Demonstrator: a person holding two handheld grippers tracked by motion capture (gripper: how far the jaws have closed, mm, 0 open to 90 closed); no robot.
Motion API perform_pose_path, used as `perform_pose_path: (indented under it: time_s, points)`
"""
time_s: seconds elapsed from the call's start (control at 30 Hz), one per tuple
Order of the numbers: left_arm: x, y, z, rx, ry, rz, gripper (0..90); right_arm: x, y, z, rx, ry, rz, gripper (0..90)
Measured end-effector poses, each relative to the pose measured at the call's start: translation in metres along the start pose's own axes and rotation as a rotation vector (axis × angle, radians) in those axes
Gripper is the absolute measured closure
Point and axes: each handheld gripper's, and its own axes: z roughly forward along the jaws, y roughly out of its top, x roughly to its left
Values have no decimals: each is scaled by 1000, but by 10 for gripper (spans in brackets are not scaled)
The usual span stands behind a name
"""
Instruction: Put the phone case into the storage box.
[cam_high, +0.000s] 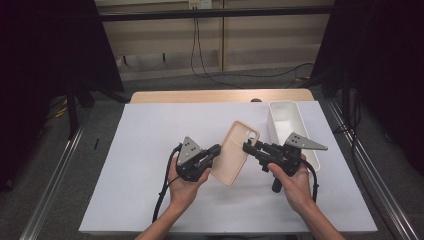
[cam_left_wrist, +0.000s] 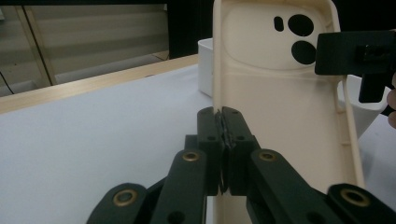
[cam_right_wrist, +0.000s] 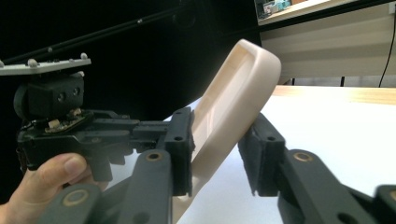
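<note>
- two hands come in from the near edge of the table (cam_high: 150, 200), each carrying a gripper, and a cream phone case (cam_high: 235, 152) hangs between them above the white sheet.
- left gripper (cam_high: 216, 151) has its jaws pressed together on one long rim of the phone case; the left gripper view shows the pads pinching that thin wall (cam_left_wrist: 223, 135).
- right gripper (cam_high: 246, 146) comes at the opposite long edge near the camera-hole end; in the right gripper view the case (cam_right_wrist: 229, 107) stands between its jaws, one pad against the case and the other a little clear of it, so it is not yet a clamp.
- phone case is tilted, its long axis running from the near left to the far right in the high view, camera cut-outs (cam_left_wrist: 301, 37) at the far end, hollow side facing the left gripper's camera.
- open white sheet lies wide on the left of the hands and in front of them; less room on the right.
- white bin (cam_high: 285, 120) stands just beyond the right hand, near the table's right edge, its long side running away from the person.
- bare wooden strip (cam_high: 220, 95) marks the table's far edge, with floor cables behind.
</note>
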Motion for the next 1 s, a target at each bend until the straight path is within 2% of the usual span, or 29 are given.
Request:
perform_pose_path:
  time_s: [0.3,0.5,1.0]
  points:
    - [0,-1,1,2,0,5,875,-3,-2,0,-1,10,33,733]
    - [0,-1,2,8,-2,10,874,-5,-1,0,-8,33,58,775]
    - [0,-3,4,21,-11,10,871,-2,-1,0,-22,50,38,804]
